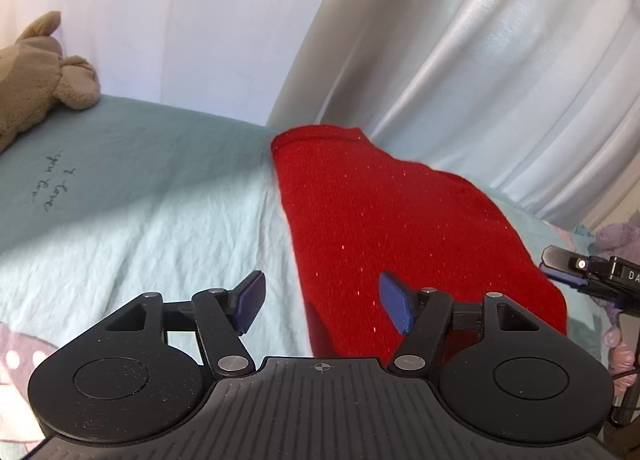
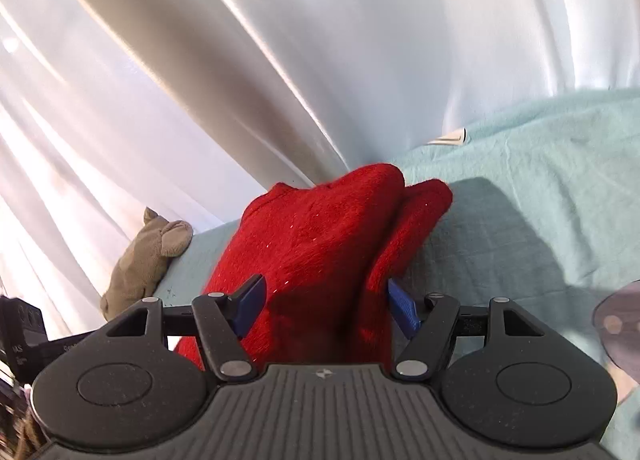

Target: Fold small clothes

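A red knitted garment (image 1: 384, 220) lies on a bed covered by a pale green sheet (image 1: 140, 212), reaching toward the far edge of the bed where white curtains (image 1: 460, 60) hang. In the right wrist view it looks doubled over, with two rounded lobes side by side at its far end, one lying partly over the other, so a first fold seems to be in place; whether those lobes are sleeves or a folded body cannot be told. The knit is thick and fuzzy, with tiny glinting flecks, and will likely hold a crease loosely and slump instead of lying flat.

The left hand-held gripper (image 1: 322, 302) hovers over the garment's near left edge with its blue pads apart and nothing between them. The right hand-held gripper (image 2: 326, 302) also stands apart above the near end of the garment; the cloth shows between its pads, but they do not appear to press on it.

The step in hand looks like the pause between folds, both tools free. The next move would call for lowering to a fresh edge, pinching through both thick layers, and carrying them across evenly.

A stuffed toy (image 1: 36, 76) rests near the far left corner of the bed.
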`<act>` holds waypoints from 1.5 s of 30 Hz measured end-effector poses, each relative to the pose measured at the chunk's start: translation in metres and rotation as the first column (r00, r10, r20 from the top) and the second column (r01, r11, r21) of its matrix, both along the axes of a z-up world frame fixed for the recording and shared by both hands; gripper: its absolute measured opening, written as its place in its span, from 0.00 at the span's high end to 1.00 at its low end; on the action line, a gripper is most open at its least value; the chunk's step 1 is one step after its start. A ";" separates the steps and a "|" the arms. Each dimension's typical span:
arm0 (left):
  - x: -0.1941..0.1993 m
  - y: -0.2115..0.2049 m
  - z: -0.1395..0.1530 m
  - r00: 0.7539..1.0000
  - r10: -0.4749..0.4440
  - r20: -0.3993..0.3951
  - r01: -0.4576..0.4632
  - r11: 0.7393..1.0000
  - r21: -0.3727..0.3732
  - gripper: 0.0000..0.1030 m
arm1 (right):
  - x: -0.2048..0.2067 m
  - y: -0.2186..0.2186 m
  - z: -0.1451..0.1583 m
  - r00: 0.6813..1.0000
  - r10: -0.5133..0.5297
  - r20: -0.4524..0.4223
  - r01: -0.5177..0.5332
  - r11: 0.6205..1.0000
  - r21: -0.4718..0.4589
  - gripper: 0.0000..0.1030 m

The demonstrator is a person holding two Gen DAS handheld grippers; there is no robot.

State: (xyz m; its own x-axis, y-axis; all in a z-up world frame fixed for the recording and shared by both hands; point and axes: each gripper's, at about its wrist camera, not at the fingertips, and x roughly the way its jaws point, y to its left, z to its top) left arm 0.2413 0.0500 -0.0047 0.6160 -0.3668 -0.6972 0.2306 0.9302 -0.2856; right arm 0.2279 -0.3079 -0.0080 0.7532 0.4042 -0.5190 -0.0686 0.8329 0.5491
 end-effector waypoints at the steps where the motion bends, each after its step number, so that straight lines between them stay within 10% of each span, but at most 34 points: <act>1: -0.005 -0.004 -0.001 1.000 -0.001 -0.003 0.001 1.000 0.014 0.31 | -0.013 0.011 0.007 1.000 -0.005 0.027 0.007 0.998 -0.054 0.35; 7: 0.001 -0.033 0.005 0.999 0.031 -0.018 -0.031 0.999 0.037 0.26 | -0.038 0.077 0.032 0.978 0.061 0.201 0.020 0.924 -0.382 0.55; 13: 0.013 -0.067 -0.004 0.999 0.007 -0.045 -0.003 0.997 0.080 0.20 | -0.029 0.109 0.010 0.983 0.125 0.133 -0.030 0.830 -0.558 0.71; 30: 0.032 -0.087 -0.003 0.998 -0.040 0.053 0.027 0.974 0.224 0.16 | -0.006 0.115 0.019 0.993 0.042 0.109 0.029 0.814 -0.580 0.71; 37: 0.043 -0.084 -0.030 0.998 -0.061 0.035 0.054 0.984 0.171 0.06 | 0.017 0.126 -0.013 0.995 0.085 0.057 -0.023 0.725 -0.688 0.69; 45: 0.036 -0.077 -0.042 0.996 -0.031 0.089 0.022 0.994 0.103 0.01 | 0.007 0.121 -0.031 0.984 0.078 0.157 0.051 0.726 -0.686 0.69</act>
